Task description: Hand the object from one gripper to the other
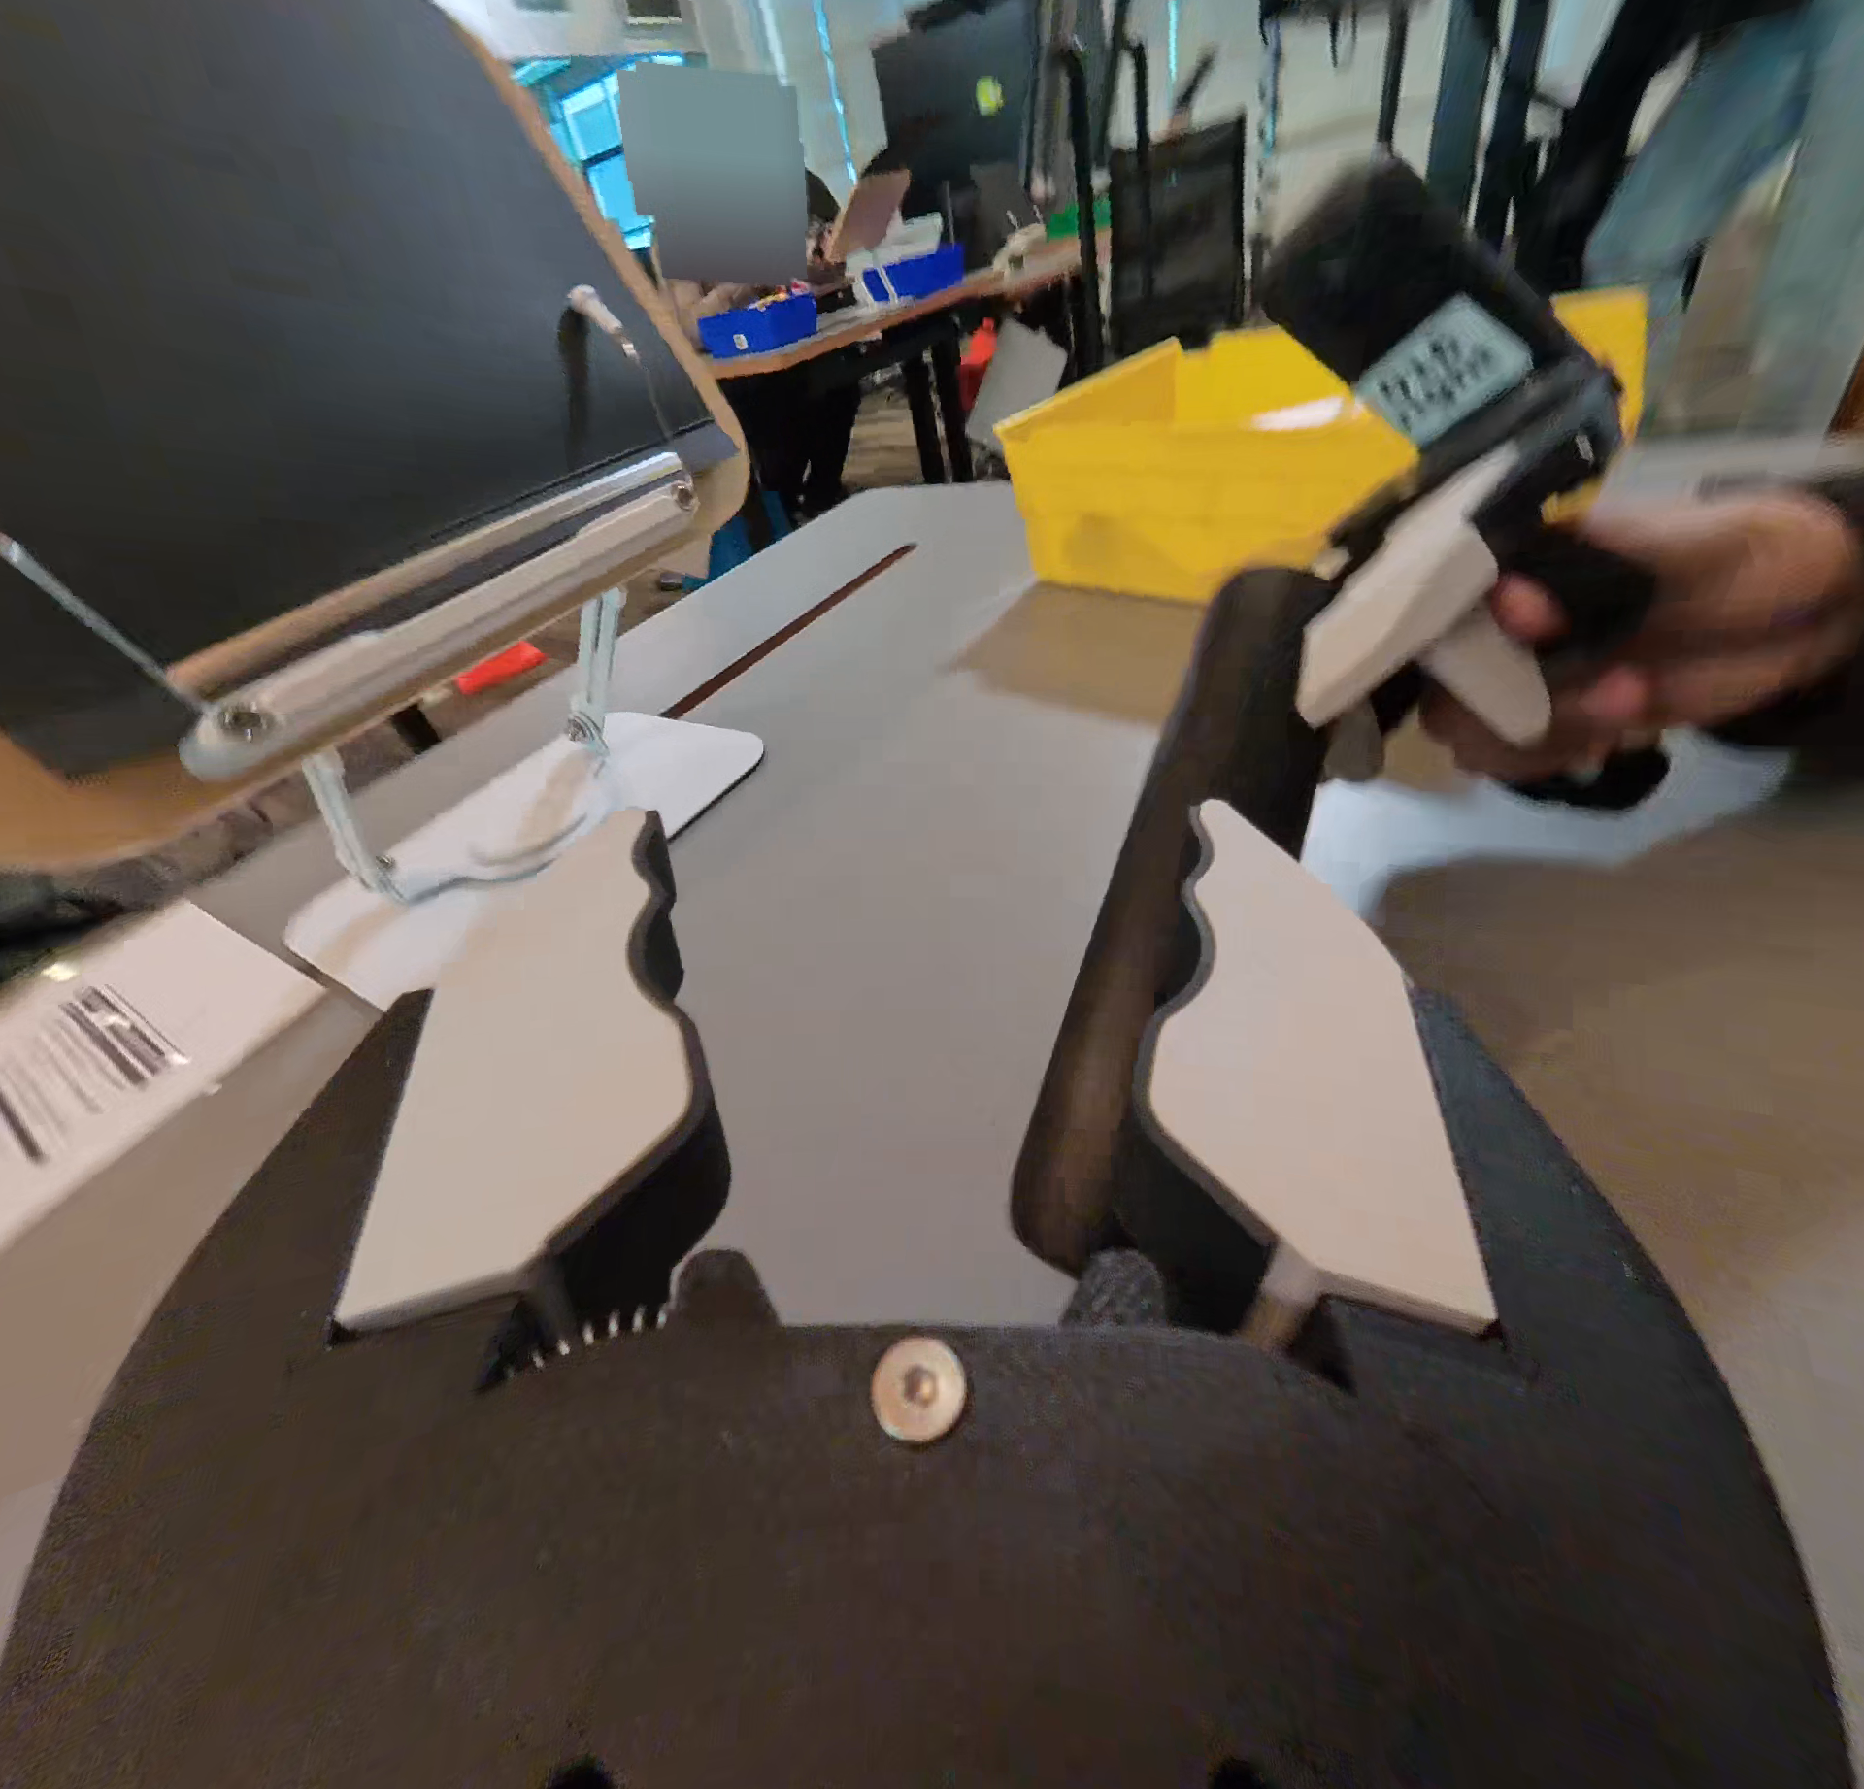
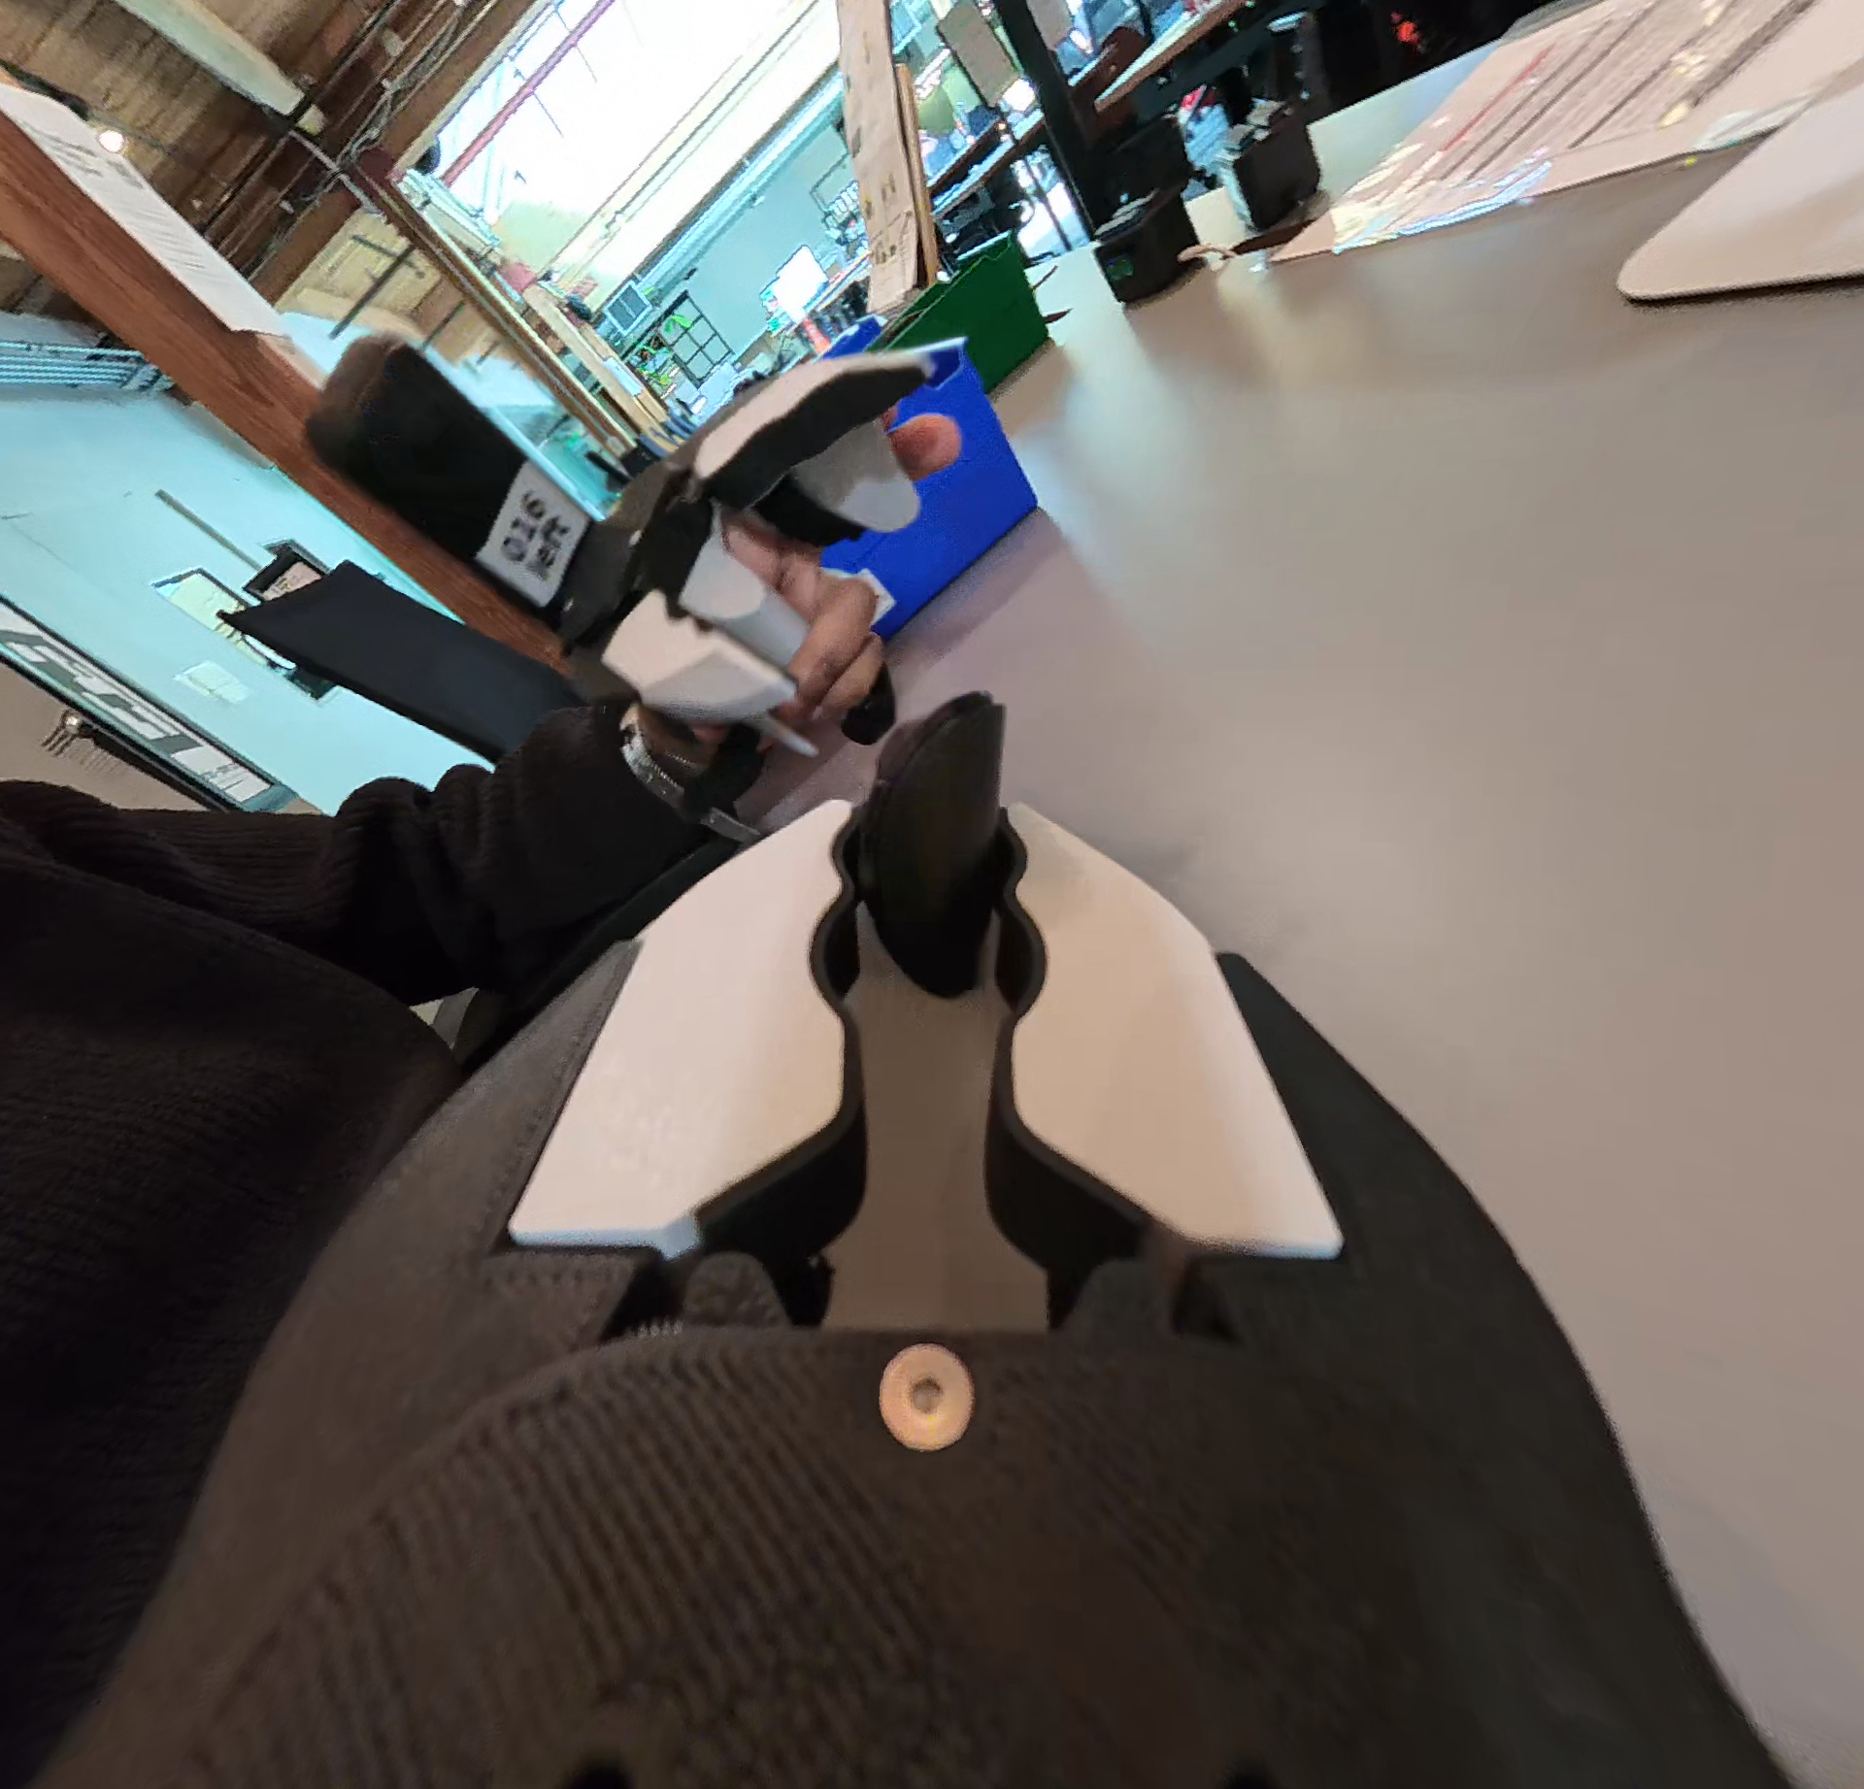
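Observation:
A long dark brown object [image 1: 1160,914] runs slantwise through my left gripper [image 1: 928,823], which is wide open; the object lies along the inner side of its right finger [image 1: 1301,1035]. My right gripper [image 1: 1352,722], held by a hand, is at the object's upper end. In the right wrist view my right gripper [image 2: 928,818] is shut on the dark object [image 2: 943,752], whose tip sticks out past the fingertips. The left gripper [image 2: 807,551] shows there at the upper left, open, in a hand with a black sleeve. Both grippers are above the grey table [image 2: 1412,631].
A yellow bin [image 1: 1160,490] stands at the table's far side. A tilted dark panel on a metal stand [image 1: 303,329] with a white base [image 1: 686,762] is at the left, with a white labelled box [image 1: 101,1065]. A blue bin [image 2: 958,540], green bin [image 2: 968,308] and white pad [image 2: 1755,218] are on the table.

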